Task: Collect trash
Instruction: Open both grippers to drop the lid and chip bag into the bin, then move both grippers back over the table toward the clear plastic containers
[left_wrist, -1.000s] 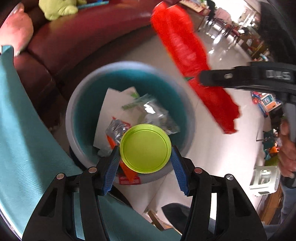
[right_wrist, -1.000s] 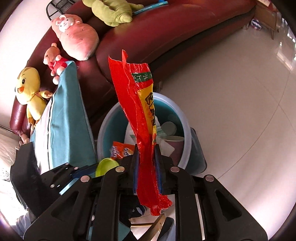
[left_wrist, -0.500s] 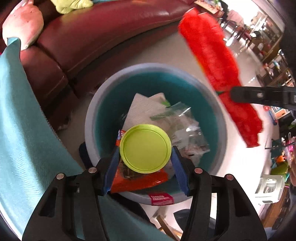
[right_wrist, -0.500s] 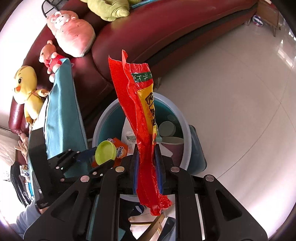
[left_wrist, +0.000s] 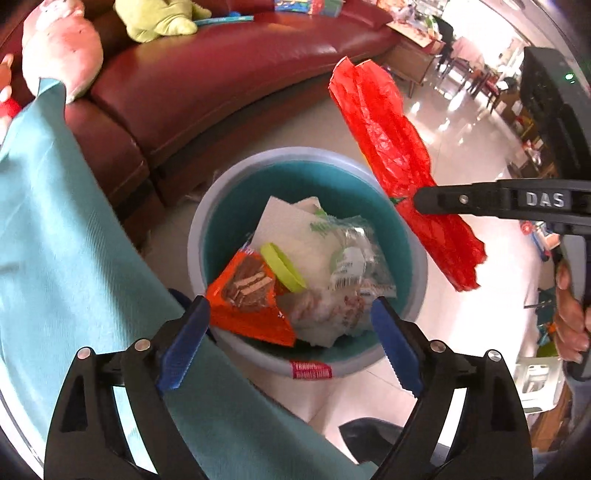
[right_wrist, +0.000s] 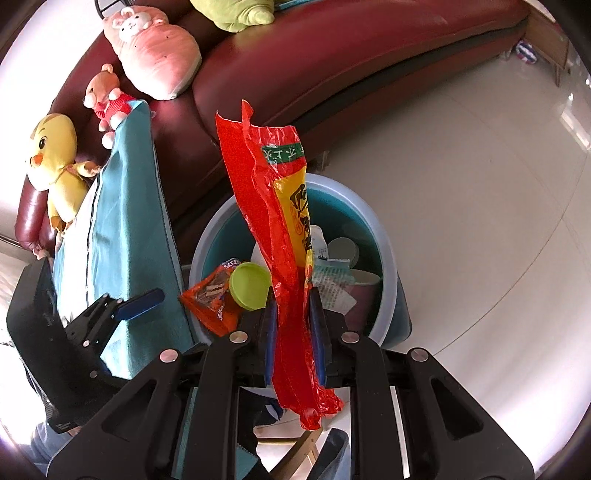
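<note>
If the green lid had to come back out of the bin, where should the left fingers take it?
Probably by its raised upper rim, from straight above. The green lid lies tilted on edge atop the orange wrapper and paper in the bin, so only opposite rim edges offer a pinch. The left gripper hangs open just above it.

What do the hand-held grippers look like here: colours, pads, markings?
Both are black plastic with triangular cut-outs and silver screws. The left hand-held gripper has blue serrated finger pads. The right hand-held gripper has blue pads too, and its side shows raised "DAS" lettering.
</note>
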